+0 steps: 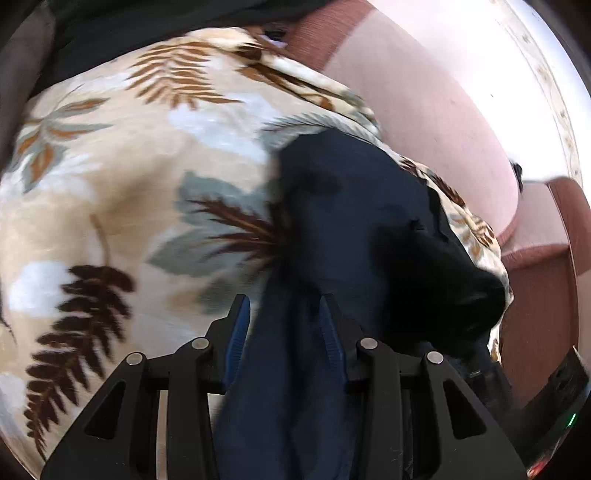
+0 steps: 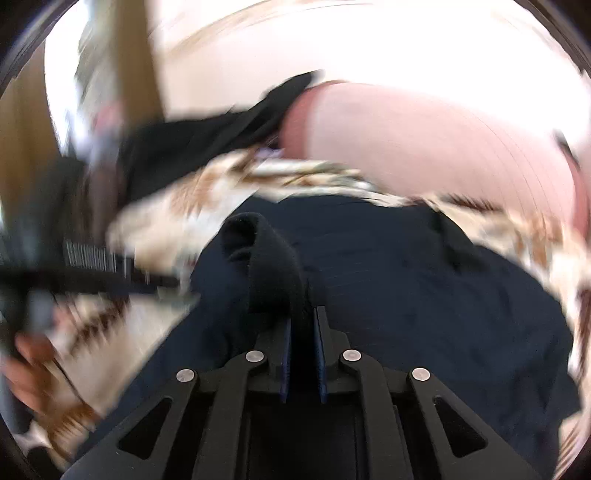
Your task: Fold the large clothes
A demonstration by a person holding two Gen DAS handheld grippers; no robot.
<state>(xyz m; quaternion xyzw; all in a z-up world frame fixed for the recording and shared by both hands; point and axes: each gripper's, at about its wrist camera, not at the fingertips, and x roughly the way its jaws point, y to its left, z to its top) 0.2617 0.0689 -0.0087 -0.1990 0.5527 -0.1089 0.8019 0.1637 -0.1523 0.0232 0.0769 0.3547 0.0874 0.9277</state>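
A dark navy garment (image 1: 347, 221) lies on a cream leaf-print blanket (image 1: 122, 177). My left gripper (image 1: 284, 306) has its jaws apart, and a fold of the navy cloth runs down between the blue pads (image 1: 238, 332). In the right wrist view the same navy garment (image 2: 424, 295) spreads wide over the blanket (image 2: 177, 218). My right gripper (image 2: 303, 317) is shut on a bunched ribbed cuff or hem (image 2: 266, 258) of the garment, which sticks up between its fingers. The right view is motion-blurred.
A pink sofa back (image 1: 424, 103) and armrest (image 1: 546, 236) rise behind the blanket. Another black cloth (image 1: 147, 26) lies at the far edge. In the right wrist view the other gripper (image 2: 55, 280) and a hand (image 2: 26, 362) show at the left, blurred.
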